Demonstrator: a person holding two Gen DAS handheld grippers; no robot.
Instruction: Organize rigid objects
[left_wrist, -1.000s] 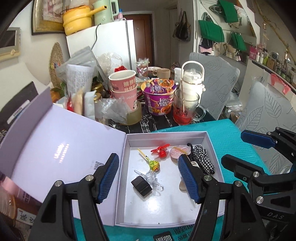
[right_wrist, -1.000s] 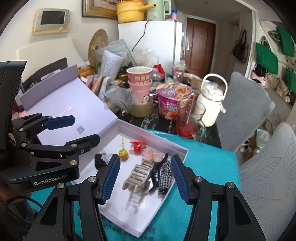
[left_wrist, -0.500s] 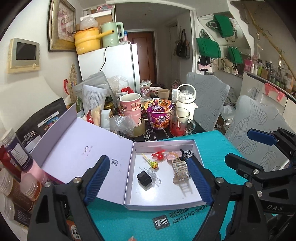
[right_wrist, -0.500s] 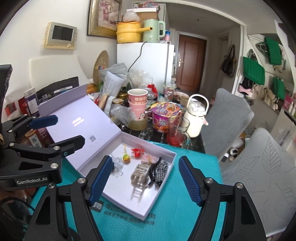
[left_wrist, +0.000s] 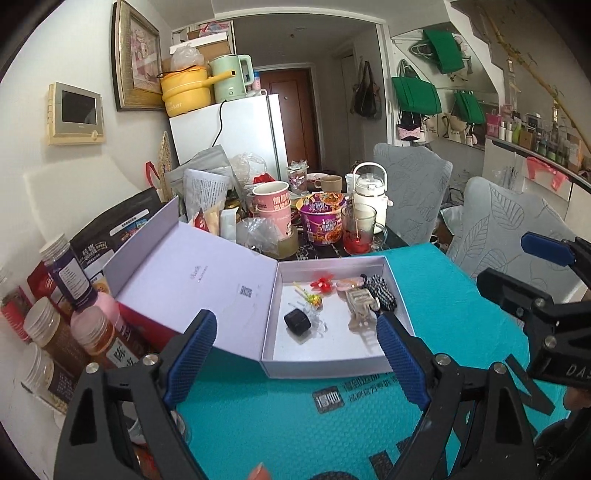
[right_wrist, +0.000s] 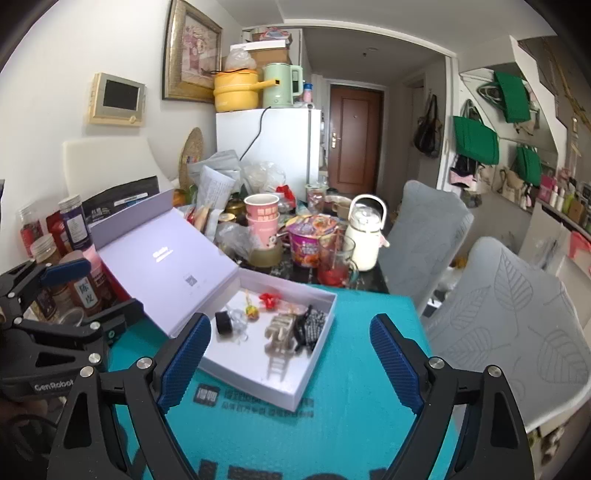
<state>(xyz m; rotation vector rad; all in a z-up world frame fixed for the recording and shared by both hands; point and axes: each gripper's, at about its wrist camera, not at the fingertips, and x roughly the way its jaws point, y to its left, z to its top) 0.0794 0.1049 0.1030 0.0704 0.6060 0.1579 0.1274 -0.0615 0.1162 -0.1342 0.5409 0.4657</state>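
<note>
An open lilac box (left_wrist: 332, 363) lies on the teal mat, its lid (left_wrist: 192, 280) folded back to the left. Inside lie a beige hair claw (left_wrist: 360, 304), a checked scrunchie (left_wrist: 382, 293), a small black block (left_wrist: 296, 322), a lollipop (left_wrist: 312, 301) and a red flower clip (left_wrist: 322, 284). My left gripper (left_wrist: 294, 318) hangs open, near side of the box, with nothing between its blue pads. My right gripper (right_wrist: 289, 320) is back from the box (right_wrist: 258, 387) too. Its jaws are opening and empty, with the hair claw (right_wrist: 279, 328) lying free beyond them.
Behind the box stand stacked pink cups (left_wrist: 271, 206), a purple noodle bowl (left_wrist: 323, 218), a glass mug of red drink (left_wrist: 358, 232) and a white jug (left_wrist: 369, 192). Jars (left_wrist: 85, 332) crowd the left edge. Grey chairs (right_wrist: 509, 314) stand to the right.
Both grippers have drawn back and up from the box and their jaws have spread wider. The hair claw, earlier between the right fingers, now lies clear of them in the box.
</note>
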